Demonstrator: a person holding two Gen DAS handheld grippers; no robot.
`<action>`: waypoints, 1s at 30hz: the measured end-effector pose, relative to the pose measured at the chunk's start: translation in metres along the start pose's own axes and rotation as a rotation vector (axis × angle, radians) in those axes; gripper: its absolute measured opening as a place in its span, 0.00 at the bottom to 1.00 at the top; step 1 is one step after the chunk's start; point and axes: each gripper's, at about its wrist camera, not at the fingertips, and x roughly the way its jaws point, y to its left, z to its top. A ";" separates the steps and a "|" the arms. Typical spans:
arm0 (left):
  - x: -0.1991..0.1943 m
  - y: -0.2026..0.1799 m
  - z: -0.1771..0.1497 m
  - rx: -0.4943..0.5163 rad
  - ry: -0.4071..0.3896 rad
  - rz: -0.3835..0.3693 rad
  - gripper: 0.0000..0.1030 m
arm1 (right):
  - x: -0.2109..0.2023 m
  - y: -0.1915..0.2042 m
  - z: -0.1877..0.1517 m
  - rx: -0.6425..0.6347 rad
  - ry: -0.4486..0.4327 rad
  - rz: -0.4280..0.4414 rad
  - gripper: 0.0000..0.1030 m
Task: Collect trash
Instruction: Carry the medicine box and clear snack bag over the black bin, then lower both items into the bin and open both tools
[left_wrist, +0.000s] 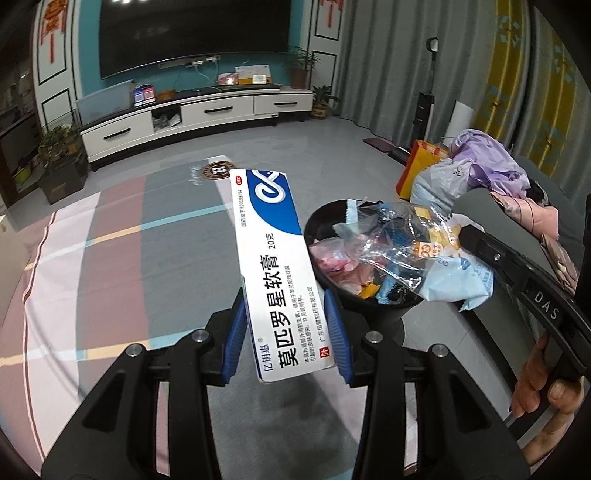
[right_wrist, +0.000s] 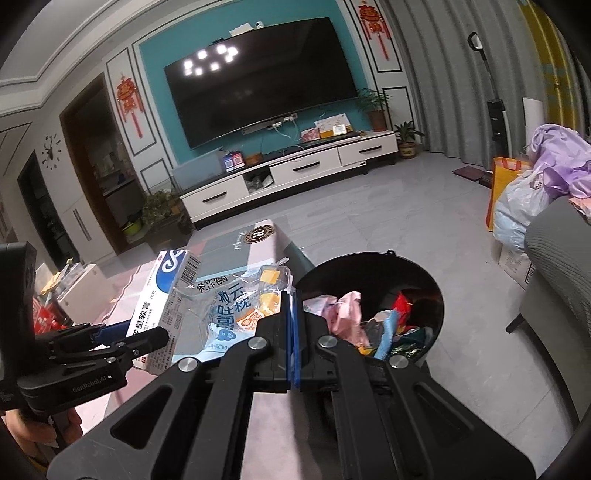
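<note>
A: What did your left tongs (left_wrist: 286, 338) hold?

B: You had them clamped on the ointment box (left_wrist: 275, 266), just beside the bin's (right_wrist: 436, 291) rim.

A: And the right tongs (right_wrist: 293, 332)?

B: Closed on a clear wrapper (right_wrist: 229, 306), hanging over the rim above trash already in the bin. Open floor (right_wrist: 388, 210) lay ahead, a sofa (right_wrist: 554, 258) close on your right.

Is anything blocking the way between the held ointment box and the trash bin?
Nothing solid: the left tool holds the ointment box just beside the black bin. Only the plastic wrapper held by the right tool hangs over the bin's opening.
</note>
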 end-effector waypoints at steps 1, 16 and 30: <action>0.004 -0.004 0.002 0.008 0.001 -0.003 0.41 | 0.001 -0.003 0.000 0.003 -0.002 -0.005 0.02; 0.044 -0.037 0.028 0.075 0.010 -0.040 0.41 | 0.012 -0.036 0.009 0.041 -0.023 -0.063 0.02; 0.072 -0.062 0.043 0.125 0.018 -0.054 0.41 | 0.023 -0.057 0.014 0.069 -0.034 -0.104 0.02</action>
